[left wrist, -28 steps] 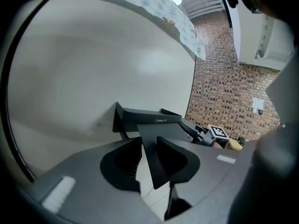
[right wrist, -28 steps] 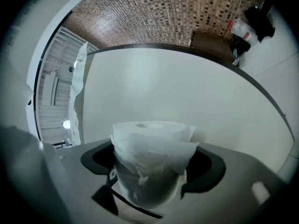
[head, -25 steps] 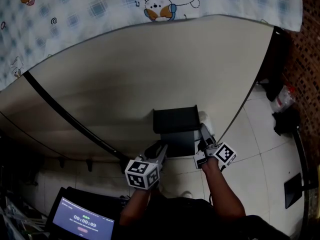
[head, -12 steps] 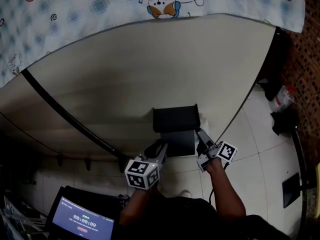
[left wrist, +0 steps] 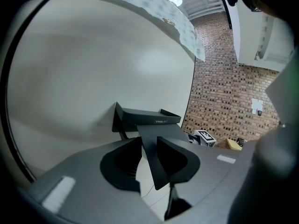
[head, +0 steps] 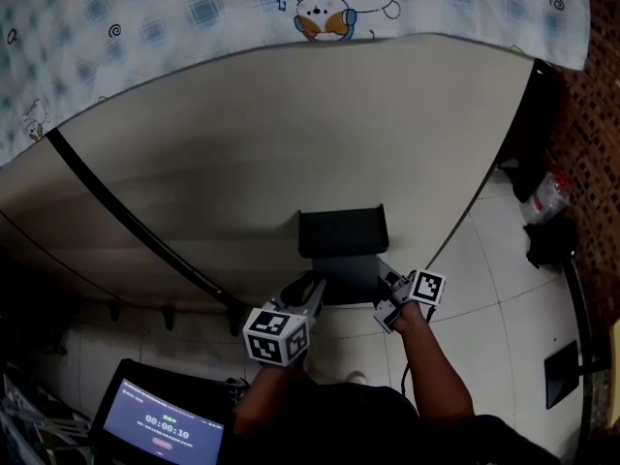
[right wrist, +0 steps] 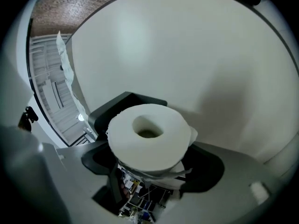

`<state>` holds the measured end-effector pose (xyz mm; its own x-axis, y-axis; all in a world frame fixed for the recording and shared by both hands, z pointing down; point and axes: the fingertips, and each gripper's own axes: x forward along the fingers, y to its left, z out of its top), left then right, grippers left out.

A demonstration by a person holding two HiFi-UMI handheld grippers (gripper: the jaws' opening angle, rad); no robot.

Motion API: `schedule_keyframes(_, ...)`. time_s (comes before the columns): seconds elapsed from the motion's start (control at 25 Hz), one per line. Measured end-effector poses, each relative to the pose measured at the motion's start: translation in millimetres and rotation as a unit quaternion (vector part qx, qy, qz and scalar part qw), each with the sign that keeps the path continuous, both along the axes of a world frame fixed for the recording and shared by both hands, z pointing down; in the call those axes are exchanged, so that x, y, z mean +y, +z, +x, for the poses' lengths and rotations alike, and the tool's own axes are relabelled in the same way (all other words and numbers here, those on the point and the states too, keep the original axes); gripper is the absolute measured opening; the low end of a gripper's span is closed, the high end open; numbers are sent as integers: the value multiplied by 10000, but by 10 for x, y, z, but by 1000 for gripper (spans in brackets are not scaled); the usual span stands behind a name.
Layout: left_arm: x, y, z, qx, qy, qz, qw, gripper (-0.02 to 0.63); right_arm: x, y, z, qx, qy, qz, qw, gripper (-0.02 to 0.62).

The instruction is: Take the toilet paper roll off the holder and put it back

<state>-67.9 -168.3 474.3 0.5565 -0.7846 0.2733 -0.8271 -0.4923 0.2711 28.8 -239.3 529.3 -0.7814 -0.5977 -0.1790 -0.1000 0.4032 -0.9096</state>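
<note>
A dim screen (head: 165, 424) well off to the left of the jaws shows a counter reading 00:00:10; the lines under it are too small to read. The left gripper (head: 310, 293), with its black-and-white marker cube (head: 276, 335) facing up, reaches to the lower left edge of the black holder (head: 341, 231), which is fixed to a pale wall (head: 291, 134). Its jaws stand narrow, closed on the holder's thin flat flap (left wrist: 148, 139). The flap runs down from the holder's tray into the gap between the two dark pads. A short line of pale lettering (left wrist: 161, 121) marks the tray's front edge just beyond these jaws, too small to make out. A brick wall (left wrist: 219, 92) stands to their right.

At the holder's right side, the right gripper (head: 387, 281) has its jaws spread wide and clamped on the toilet paper roll (right wrist: 149, 148), one jaw on each side of the white roll. The roll fills the gap, its hollow core facing back along the jaws, and a loose edge of paper (right wrist: 192, 135) sticks out toward the right jaw. The roll sits just in front of the holder's black body (right wrist: 117, 104), which shows beyond the jaws.
</note>
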Motion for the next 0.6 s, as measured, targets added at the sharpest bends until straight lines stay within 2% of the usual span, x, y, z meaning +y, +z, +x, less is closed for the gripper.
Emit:
schedule_keyframes(0.28,-12,6,-7,-29,-8,-22,10000,124,66,13,-359,50,-541,180,9984,411)
schedule_keyframes(0.6,-7,13,-7,-54,-33,-40,10000,123,103,57,-499,-95,-758,73,9970,411)
